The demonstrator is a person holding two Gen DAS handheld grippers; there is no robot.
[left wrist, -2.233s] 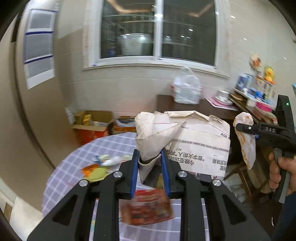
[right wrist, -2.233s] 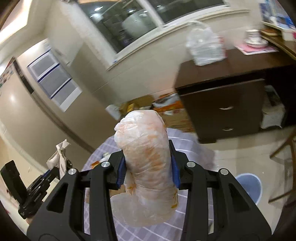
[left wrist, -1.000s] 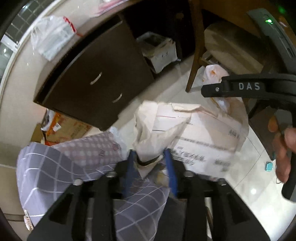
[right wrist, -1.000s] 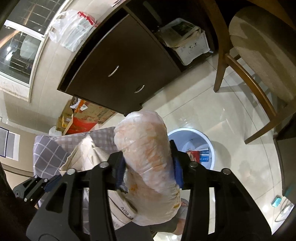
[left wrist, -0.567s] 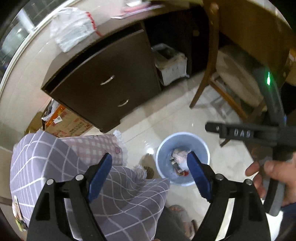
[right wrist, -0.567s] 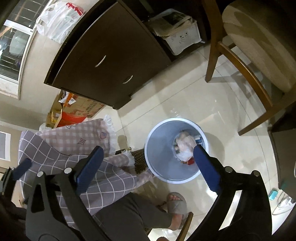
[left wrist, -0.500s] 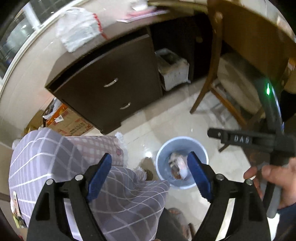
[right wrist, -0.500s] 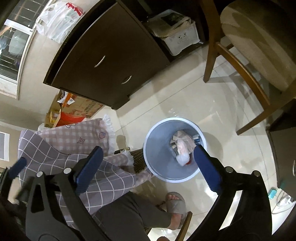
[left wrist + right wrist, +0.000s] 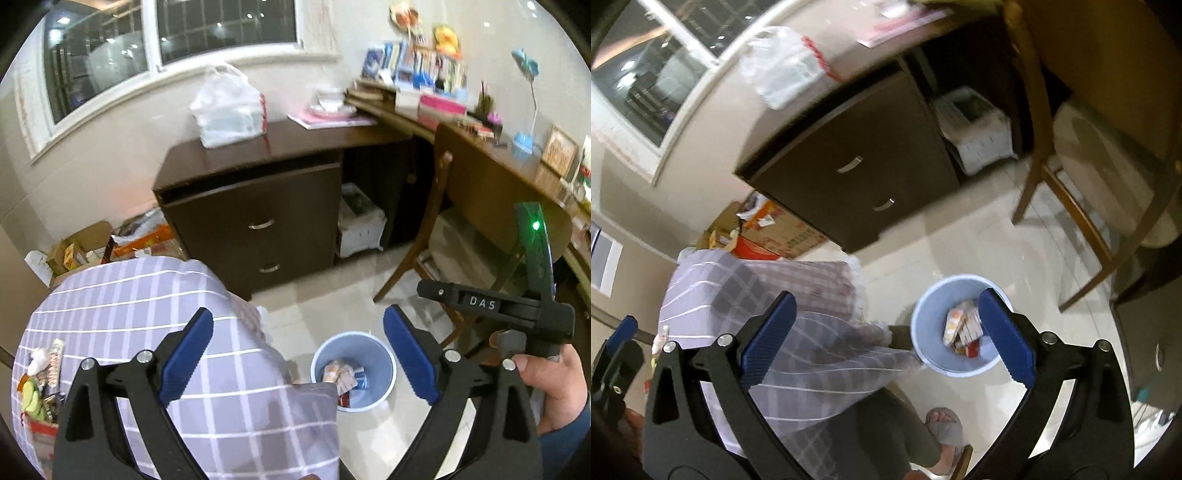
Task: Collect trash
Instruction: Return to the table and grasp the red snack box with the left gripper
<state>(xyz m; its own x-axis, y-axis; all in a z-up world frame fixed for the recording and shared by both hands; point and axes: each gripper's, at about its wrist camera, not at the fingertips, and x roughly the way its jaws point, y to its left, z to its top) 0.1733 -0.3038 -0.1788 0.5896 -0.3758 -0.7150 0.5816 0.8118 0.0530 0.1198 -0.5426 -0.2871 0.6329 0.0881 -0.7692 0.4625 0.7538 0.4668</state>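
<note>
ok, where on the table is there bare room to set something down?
The checked tablecloth is bare across its middle and far side, toward the dark cabinet. Crowded only at the near left edge, where leftover wrappers are piled. The bin on the floor already holds trash.

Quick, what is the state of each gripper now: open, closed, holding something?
Left gripper: open, jaws just opened wider, nothing between them.
Right gripper: open, holding nothing.

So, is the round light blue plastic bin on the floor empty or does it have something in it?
Not empty. The round light blue plastic bin stands upright and holds crumpled wrappers and packets at the bottom; most of it is unfilled.
</note>
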